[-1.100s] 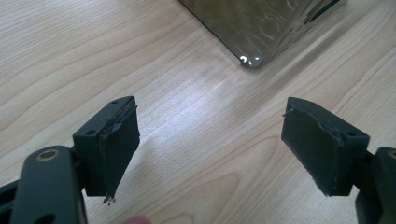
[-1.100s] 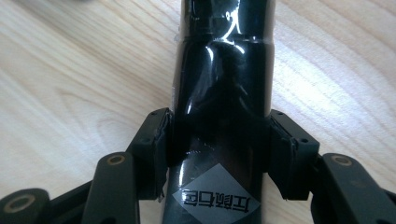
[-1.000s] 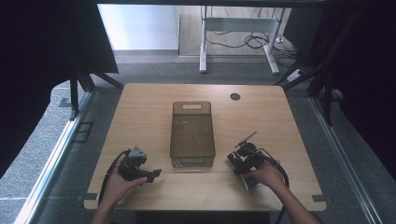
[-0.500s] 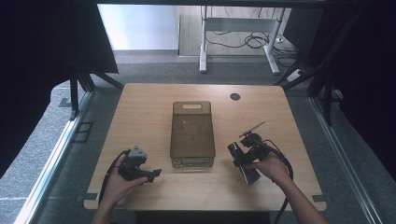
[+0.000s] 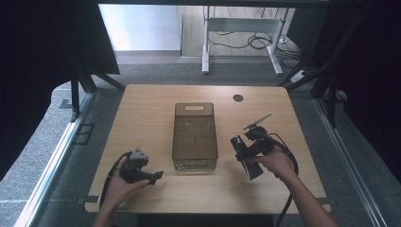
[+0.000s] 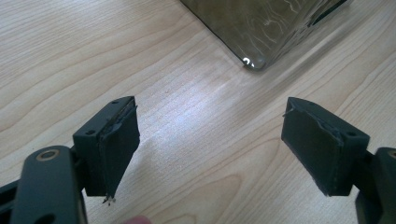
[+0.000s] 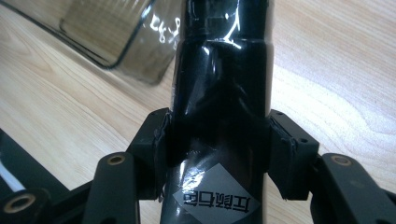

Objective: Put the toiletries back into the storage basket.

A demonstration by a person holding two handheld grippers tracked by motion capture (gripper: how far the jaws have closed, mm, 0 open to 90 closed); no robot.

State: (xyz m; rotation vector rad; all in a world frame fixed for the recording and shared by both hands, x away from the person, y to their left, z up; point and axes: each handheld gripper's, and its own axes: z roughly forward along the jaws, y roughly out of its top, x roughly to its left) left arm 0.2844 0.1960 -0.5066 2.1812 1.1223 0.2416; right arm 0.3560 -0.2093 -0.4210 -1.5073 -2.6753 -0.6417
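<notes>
- Black glossy bottle (image 7: 223,84) is sitting clamped between the right gripper (image 5: 247,153) jaws, a grey label with characters showing near the grip in the right gripper view; the grasp is looking firm and centred on the body
- Bottle is being held just right of the smoky translucent bin (image 5: 194,136), low over the table (image 5: 142,109), apart from the bin wall as far as the high view is showing
- Left gripper (image 5: 147,175) is resting near the front left corner of the bin with jaws spread wide and nothing between them, bare wood showing in the gap in the left gripper view
- Step in hand is looking like carrying the bottle over to the bin, probably to drop it inside
- To do it well, the right hand (image 5: 275,163) should be lifting the bottle above the bin rim before moving sideways, so the base is not clipping the wall
- Keeping the squeeze steady matters, the glossy wrap is looking slippery and could be sliding in the pads
- Bottle is lying tilted in the grasp, so matching its long axis to the bin's long side should be helping it go in flat
- Lowering close to the bin floor before letting go is the safer call
- Left gripper could be steadying the near bin corner (image 6: 254,63) if the bin is starting to shift
</notes>
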